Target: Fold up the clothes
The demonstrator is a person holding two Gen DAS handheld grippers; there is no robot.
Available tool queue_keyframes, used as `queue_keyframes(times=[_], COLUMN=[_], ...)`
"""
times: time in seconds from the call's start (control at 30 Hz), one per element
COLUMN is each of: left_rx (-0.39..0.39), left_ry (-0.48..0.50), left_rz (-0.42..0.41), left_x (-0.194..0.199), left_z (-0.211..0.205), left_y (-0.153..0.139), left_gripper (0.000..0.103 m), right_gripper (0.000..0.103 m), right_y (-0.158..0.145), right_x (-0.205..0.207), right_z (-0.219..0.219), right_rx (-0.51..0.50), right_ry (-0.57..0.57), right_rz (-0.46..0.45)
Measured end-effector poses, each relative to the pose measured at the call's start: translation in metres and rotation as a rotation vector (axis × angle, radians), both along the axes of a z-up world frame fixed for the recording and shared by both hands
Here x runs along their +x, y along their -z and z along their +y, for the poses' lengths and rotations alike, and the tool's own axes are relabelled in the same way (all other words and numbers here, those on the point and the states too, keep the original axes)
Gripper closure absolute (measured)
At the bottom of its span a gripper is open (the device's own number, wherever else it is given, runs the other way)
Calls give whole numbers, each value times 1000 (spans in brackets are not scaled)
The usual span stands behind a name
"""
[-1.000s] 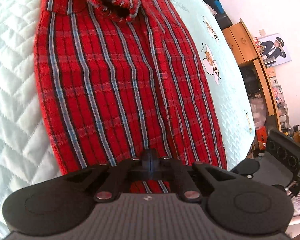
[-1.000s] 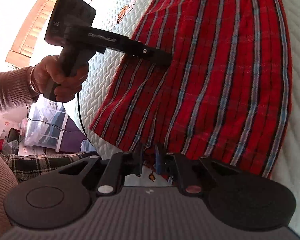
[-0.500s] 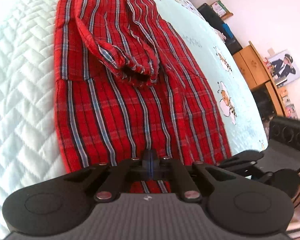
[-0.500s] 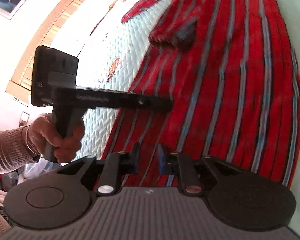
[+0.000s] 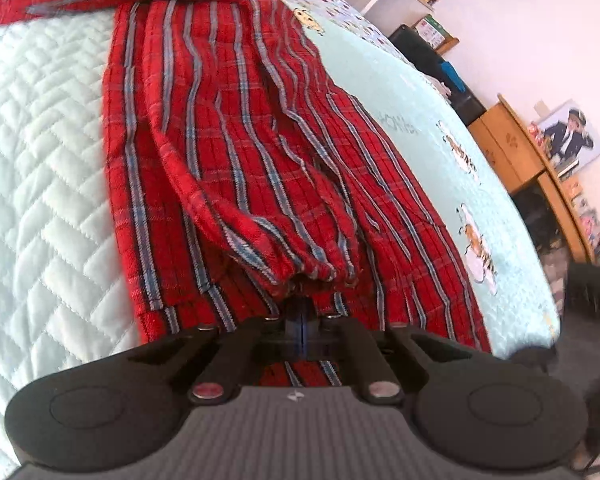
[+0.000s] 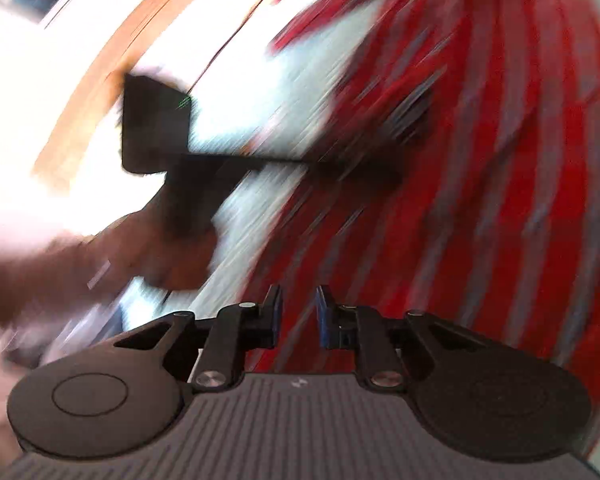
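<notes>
Left wrist view: the red plaid shirt [image 5: 260, 168] lies on the quilted bed [image 5: 48, 184], its long axis running from near to far, and the left gripper [image 5: 300, 316], fingers clenched on the shirt's near hem, tilts downward toward the folded-in sleeve cuff [image 5: 312, 268] just beyond. Right wrist view, badly blurred: the right gripper [image 6: 298, 312], fingers released and just closing a little with nothing pinched, hovers at the near hem, pitched down.

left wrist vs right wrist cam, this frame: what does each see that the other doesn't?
Left wrist only: bee prints on the quilted bedspread, a wooden cabinet, a framed picture. Right wrist only, blurred: the hand holding the left gripper. Both: the red plaid shirt, the bedspread, the left gripper, shut on the shirt's hem.
</notes>
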State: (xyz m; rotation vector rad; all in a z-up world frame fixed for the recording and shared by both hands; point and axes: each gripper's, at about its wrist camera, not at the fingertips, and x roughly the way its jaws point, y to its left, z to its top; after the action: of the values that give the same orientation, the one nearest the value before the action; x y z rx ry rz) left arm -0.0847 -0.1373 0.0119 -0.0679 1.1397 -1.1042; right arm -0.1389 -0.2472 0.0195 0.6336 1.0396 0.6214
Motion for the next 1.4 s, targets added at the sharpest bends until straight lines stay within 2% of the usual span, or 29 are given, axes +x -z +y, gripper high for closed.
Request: queue_keyframes(times=[0.07, 0.1, 0.13, 0.2, 0.23, 0.27, 0.33, 0.4, 0.47, 0.5, 0.57, 0.6, 0.77, 0.93, 1.0, 1.07, 1.13, 1.2, 1.27, 1.4], left_rx=[2, 8, 10, 5, 3, 2, 2, 51, 103, 128, 130, 129, 85, 57, 50, 68, 66, 59, 59, 46], left_ry=[-3, -5, -6, 1, 8, 19, 65, 114, 121, 121, 91, 79, 71, -3, -30, -47, -59, -66, -62, -71], left_rz=[6, 5, 6, -11, -14, -2, 57, 93, 140, 165, 181, 180, 126, 85, 65, 38, 37, 43, 35, 62], left_x=[1, -1, -3, -15, -21, -28, -46, -69, -86, -93, -99, -101, -93, -80, -76, -70, -66, -65, -67, -63], left_z=[2, 3, 6, 7, 9, 17, 30, 39, 47, 51, 57, 56, 34, 23, 24, 21, 21, 21, 20, 21], left_y=[-2, -4, -7, -22, -27, -32, -37, -35, -23, -16, -13, -13, -16, -22, -26, -26, -25, -24, -24, -18], left_gripper=[100, 100, 100, 91, 90, 86, 85, 82, 82, 82, 82, 82, 82, 80, 75, 75, 75, 75, 75, 74], right_gripper=[82, 98, 103, 103, 103, 103, 103, 103, 103, 100, 92, 85, 82, 80, 70, 69, 66, 66, 66, 66], right_y=[7, 12, 18, 25, 26, 26, 28, 33, 30, 27, 17, 11, -5, -19, -23, -25, -23, -22, -18, -27], right_x=[-12, -15, -13, -3, 1, 5, 12, 13, 5, 0, -15, -25, -63, -43, -29, -12, 5, 17, 24, 18], right_z=[13, 17, 14, 2, -3, -6, -8, -10, -17, -20, -25, -28, -27, -18, -21, -24, -23, -20, -12, -4], right_rx=[-68, -112, -131, -120, -128, -136, -142, -122, -92, -78, -62, -61, -89, -178, -166, -159, -158, -199, -277, -397], right_ry=[-91, -111, -98, -45, -17, 7, 30, 51, 92, 115, 153, 163, 159, 262, 300, 317, 325, 338, 371, 402], right_rz=[40, 53, 46, 14, -11, -33, -59, -60, -44, -37, -26, -20, 18, -77, -117, -133, -110, -62, -36, -14])
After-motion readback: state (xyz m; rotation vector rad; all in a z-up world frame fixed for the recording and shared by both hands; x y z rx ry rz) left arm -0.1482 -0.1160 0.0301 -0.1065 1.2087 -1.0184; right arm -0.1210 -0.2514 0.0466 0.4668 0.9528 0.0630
